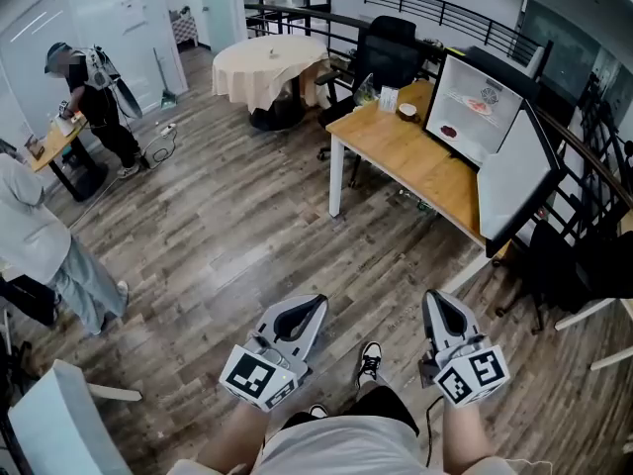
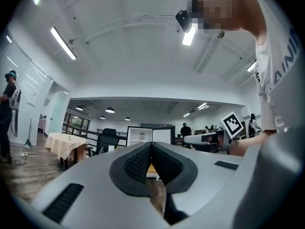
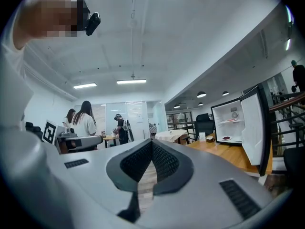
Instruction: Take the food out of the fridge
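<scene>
Person stands on a wood floor, both tools held low at the waist. The left tool (image 1: 302, 310) and the right tool (image 1: 442, 305) are each pinched shut tip to tip, with nothing between the jaws. The fridge (image 1: 473, 105) sits open on the surface (image 1: 401, 156), ahead and to the right, well apart from either tool. Food (image 1: 450, 131) lies flat on its lower shelf, a plate (image 1: 479, 106) on the shelf above. The right tool is nearer — its likely path runs left of the open door (image 1: 519, 176).
</scene>
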`<act>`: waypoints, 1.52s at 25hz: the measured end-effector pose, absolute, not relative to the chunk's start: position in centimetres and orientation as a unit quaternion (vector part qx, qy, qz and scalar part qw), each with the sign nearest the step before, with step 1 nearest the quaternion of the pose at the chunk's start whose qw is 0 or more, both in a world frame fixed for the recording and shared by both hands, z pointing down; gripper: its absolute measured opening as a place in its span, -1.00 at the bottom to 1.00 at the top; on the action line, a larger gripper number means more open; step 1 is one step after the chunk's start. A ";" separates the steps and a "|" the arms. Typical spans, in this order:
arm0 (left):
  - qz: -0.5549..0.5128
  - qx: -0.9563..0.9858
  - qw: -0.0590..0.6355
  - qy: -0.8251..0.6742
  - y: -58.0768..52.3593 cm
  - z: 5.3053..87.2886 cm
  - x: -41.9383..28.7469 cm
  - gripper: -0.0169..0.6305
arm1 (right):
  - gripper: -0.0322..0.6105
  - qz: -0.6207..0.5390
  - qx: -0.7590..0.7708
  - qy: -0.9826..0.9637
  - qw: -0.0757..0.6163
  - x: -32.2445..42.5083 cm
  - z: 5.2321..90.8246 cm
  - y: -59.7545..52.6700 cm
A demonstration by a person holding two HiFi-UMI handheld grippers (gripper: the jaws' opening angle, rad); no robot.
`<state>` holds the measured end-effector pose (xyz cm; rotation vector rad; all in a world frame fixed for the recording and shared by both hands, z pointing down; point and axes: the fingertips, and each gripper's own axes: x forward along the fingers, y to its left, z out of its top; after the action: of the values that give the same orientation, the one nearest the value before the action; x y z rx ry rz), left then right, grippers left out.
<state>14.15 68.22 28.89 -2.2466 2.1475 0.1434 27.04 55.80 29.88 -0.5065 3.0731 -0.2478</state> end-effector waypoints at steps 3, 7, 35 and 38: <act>0.042 -0.721 0.020 0.691 65.3 29.0 12.3 -0.92 | -0.84 -0.076 -0.156 0.985 0.008 25.1 30.4 53.3; 0.034 -0.724 0.019 0.688 60.1 29.0 10.5 -0.92 | -0.84 -0.078 -0.166 0.983 0.018 23.5 30.4 47.8; 0.003 -0.752 0.009 0.659 25.6 30.0 3.1 -0.92 | -0.84 -0.111 -0.229 0.967 0.020 16.8 33.8 14.9; 0.010 -0.771 0.005 0.637 22.6 30.9 2.2 -0.92 | -0.84 -0.107 -0.257 0.960 0.016 16.5 34.4 12.6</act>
<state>2.17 22.56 30.86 -2.4137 1.9954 0.0321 16.48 12.61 34.38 -0.7989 2.9870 -0.3330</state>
